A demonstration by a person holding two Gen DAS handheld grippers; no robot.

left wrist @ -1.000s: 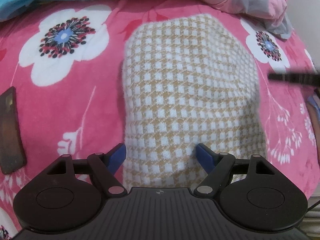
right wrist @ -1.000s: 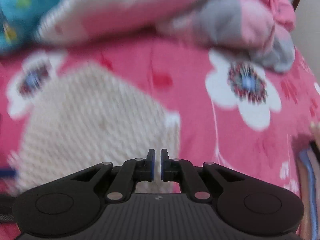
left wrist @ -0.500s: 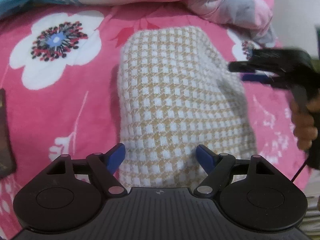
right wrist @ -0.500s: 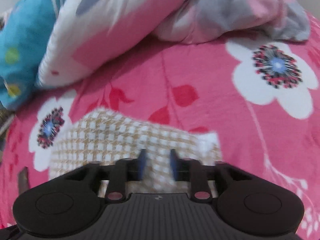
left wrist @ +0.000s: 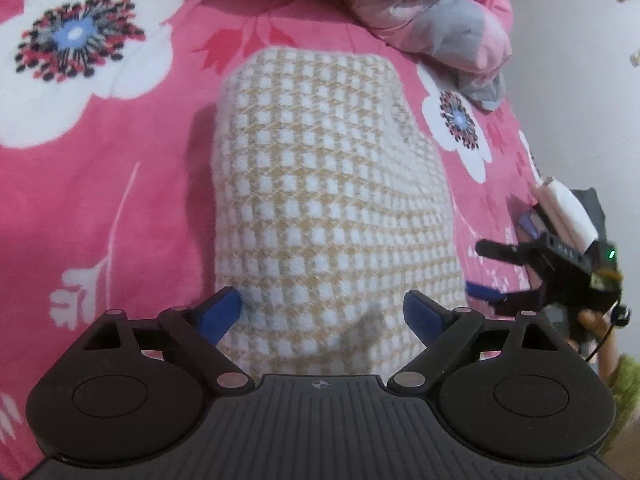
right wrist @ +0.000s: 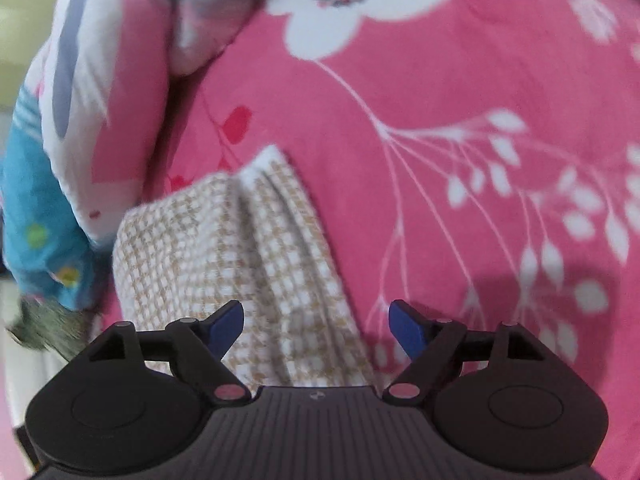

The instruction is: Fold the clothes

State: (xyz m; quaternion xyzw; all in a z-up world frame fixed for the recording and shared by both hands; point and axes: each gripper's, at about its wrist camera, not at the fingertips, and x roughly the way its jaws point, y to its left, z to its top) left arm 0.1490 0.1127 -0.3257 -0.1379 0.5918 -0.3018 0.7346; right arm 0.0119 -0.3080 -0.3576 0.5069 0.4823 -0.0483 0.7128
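My left gripper (left wrist: 322,314) stands wide, its blue pads (left wrist: 220,312) straddling the near end of the folded checked garment (left wrist: 328,200) and gripping nothing; my right gripper (right wrist: 316,322) is likewise spread wide and empty, one pad over the garment's layered edge (right wrist: 280,264), the other over bare blanket. The garment — tan and white, folded into a narrow stack — lies on the pink floral blanket (left wrist: 120,200), towards its right edge. Beyond it, along the far edge, a pink and grey quilt (left wrist: 452,28) is bunched; a blue patterned cloth (right wrist: 36,216) sits at the far left.
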